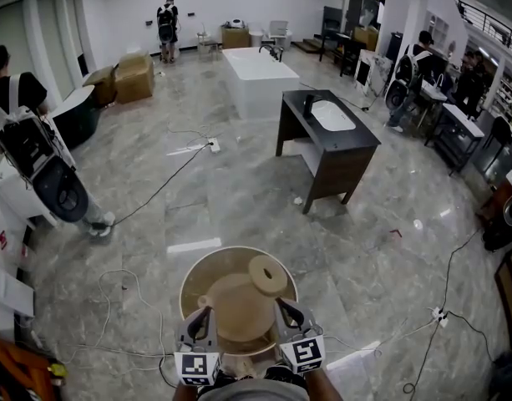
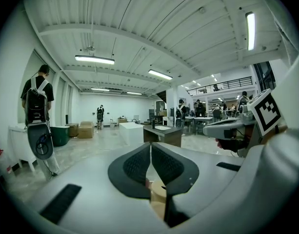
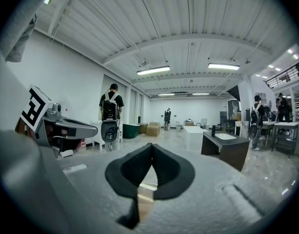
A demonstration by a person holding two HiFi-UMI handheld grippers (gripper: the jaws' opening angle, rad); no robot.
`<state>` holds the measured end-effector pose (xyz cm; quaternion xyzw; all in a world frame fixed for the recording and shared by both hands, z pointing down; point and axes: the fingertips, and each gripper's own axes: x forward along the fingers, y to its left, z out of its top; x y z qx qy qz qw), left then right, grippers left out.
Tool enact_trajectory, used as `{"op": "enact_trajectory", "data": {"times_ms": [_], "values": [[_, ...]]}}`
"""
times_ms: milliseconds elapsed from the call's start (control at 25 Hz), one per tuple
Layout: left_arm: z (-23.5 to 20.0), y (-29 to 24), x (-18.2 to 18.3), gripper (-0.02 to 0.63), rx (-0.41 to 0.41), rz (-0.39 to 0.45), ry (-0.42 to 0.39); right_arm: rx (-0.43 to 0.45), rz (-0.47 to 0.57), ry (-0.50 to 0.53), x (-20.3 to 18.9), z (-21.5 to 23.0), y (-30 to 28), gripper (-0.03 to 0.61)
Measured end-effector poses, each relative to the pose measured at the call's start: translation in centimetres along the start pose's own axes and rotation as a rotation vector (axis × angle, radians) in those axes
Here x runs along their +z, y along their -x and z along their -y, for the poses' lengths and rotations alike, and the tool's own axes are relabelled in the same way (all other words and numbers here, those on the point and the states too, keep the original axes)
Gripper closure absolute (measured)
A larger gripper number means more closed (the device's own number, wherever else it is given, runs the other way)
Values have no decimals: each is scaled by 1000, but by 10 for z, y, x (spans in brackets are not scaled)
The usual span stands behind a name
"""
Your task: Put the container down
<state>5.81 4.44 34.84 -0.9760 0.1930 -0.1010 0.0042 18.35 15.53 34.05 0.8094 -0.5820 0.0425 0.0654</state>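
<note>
Head view: the container (image 1: 195,276) is seen at near centre over the floor (image 1: 239,190). Its near rim is clenched by the left gripper (image 1: 202,317) and, further right, the right gripper (image 1: 287,307). A beige pot (image 1: 239,306) is carried inside.

Round beige container (image 1: 187,284) is held upright by its near rim, open-topped; a tan vessel (image 1: 237,309) is seen inside.
</note>
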Motion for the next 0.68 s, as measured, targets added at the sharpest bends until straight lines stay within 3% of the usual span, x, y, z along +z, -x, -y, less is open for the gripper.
{"op": "enact_trajectory", "data": {"times_ms": [680], "values": [[-4,-5,-4,588,-18,2,-9,10,4,0,0,-6,-11,578]]}}
